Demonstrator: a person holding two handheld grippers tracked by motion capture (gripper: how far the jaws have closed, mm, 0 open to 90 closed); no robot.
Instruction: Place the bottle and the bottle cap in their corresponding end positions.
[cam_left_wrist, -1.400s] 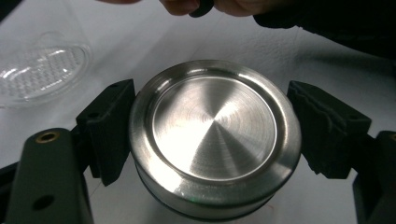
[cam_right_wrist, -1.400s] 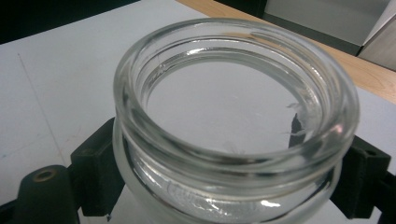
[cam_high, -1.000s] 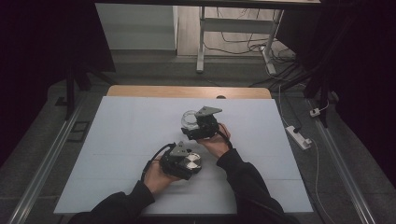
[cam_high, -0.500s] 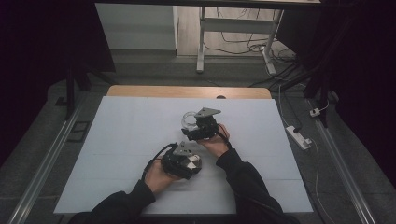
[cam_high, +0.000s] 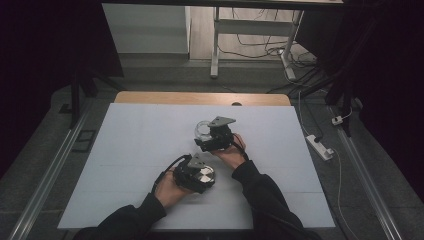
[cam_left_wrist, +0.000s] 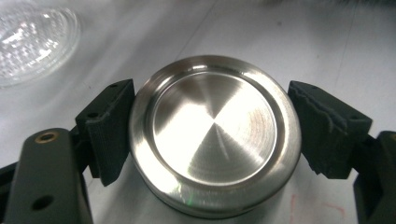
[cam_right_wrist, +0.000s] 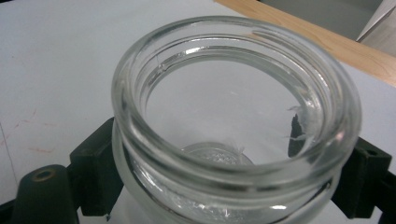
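A white-topped table (cam_high: 130, 150) with a strip of bare light wood along its far edge is seen from the high view, and two dark-sleeved forearms are brought in over its near edge. The left gripper (cam_high: 202, 176), a black two-jaw tool, is held in the person's left hand (cam_high: 169, 191) near the middle of the table's front half. Between its jaws a round, brushed stainless-steel lid (cam_left_wrist: 215, 133) with a raised rim and a shallow recessed centre is seen; in the left gripper view the left black pad (cam_left_wrist: 109, 128) is pressed against the lid's edge, while whether the right pad touches the rim cannot be told for certain, so the jaws are spread to about the lid's full width. The lid is set flat on the white surface. The right gripper (cam_high: 207, 136), topped by a grey three-cornered plate, is held in the right hand (cam_high: 231, 152) just beyond the left one, towards the table's middle. In the right gripper view a clear, thick-walled glass jar (cam_right_wrist: 236, 126) with an open mouth is flanked closely by the jaws on both sides, upright and uncovered; the jaws are opened to the jar's width, and firm contact cannot be confirmed through the glass. A clear glass object with a ribbed surface (cam_left_wrist: 32, 39) is seen blurred beyond the lid in the left gripper view.
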